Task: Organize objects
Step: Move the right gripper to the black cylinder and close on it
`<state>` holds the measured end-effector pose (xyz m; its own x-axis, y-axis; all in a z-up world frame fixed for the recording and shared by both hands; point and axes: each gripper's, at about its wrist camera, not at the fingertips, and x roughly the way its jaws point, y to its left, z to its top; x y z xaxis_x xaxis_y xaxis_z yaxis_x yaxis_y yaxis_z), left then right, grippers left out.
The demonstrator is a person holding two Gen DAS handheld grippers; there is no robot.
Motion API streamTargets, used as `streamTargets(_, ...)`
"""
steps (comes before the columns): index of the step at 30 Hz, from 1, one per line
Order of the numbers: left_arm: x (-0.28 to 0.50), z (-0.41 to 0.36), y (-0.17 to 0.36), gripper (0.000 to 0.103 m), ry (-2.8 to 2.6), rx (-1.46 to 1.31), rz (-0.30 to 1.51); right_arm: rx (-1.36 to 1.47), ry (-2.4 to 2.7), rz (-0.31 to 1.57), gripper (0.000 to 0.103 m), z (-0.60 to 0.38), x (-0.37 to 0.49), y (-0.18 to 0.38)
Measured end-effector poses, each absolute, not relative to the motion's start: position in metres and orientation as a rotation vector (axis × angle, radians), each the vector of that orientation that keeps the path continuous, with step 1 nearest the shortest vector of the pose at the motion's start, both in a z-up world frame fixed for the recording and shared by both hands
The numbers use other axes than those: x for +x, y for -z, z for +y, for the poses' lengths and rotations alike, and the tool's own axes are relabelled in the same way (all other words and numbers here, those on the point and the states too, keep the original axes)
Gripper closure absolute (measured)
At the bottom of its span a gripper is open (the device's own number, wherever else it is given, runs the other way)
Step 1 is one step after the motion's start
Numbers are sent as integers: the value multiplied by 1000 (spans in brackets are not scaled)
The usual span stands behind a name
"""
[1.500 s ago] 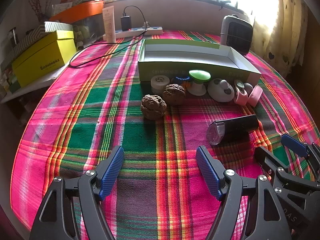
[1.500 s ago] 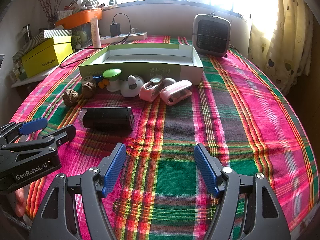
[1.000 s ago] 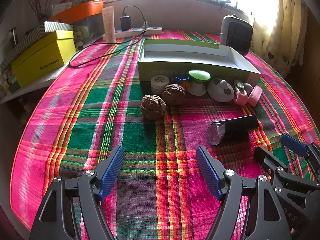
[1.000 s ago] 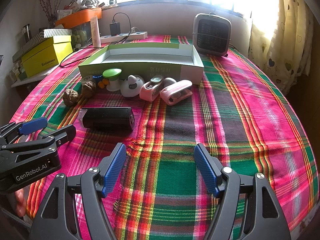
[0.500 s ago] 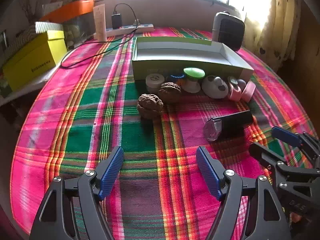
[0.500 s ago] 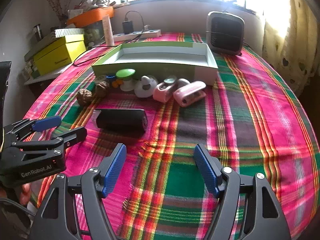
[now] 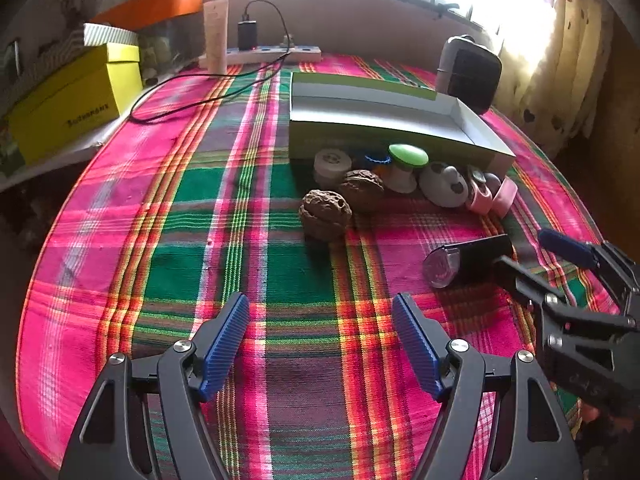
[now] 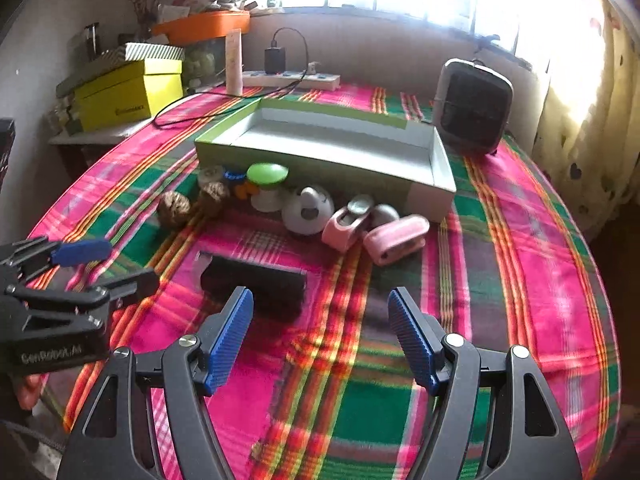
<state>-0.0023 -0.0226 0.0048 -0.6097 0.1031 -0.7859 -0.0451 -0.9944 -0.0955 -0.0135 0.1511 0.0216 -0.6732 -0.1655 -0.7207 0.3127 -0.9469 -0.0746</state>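
Note:
An empty green-and-white shallow box [image 7: 384, 116] [image 8: 332, 140] lies on the plaid tablecloth. In front of it sits a row of small objects: a white tape roll [image 7: 330, 164], two walnuts [image 7: 325, 214] [image 7: 361, 189], a green-topped knob [image 7: 406, 160] [image 8: 267, 178], a white rounded gadget [image 7: 442, 184] [image 8: 308, 210] and pink clips [image 7: 492, 196] [image 8: 394, 238]. A black cylinder [image 7: 468, 260] [image 8: 256, 284] lies nearer. My left gripper [image 7: 320, 340] is open and empty, short of the walnuts. My right gripper [image 8: 320, 340] is open and empty, just short of the cylinder.
A small grey heater [image 8: 472, 106] stands behind the box at the right. A yellow box [image 7: 68, 108], an orange-lidded container [image 7: 156, 2], a tube [image 7: 216, 36] and a power strip with a black cable [image 7: 276, 54] lie at the back left. Curtains [image 8: 588, 92] hang on the right.
Both grippers have moved forward toward the row of objects, and the right one is now close behind the black cylinder. Both stay open and nothing on the cloth has moved.

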Motion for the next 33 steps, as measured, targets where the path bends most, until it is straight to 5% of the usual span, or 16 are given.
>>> streamTargets(14, -7, -27, -5, 29, -2743, -1350, -129, 1120, 2613, 284, 32, 136, -41, -24)
streamTargets(20, -12, -32, -6, 29, -2736, -1349, -147, 1121, 2572, 105, 32, 142, -43, -29)
streamTargets(33, -12, -40, -6, 29, -2727, -1340, -163, 1022, 2322, 406, 36, 112, -45, -26)
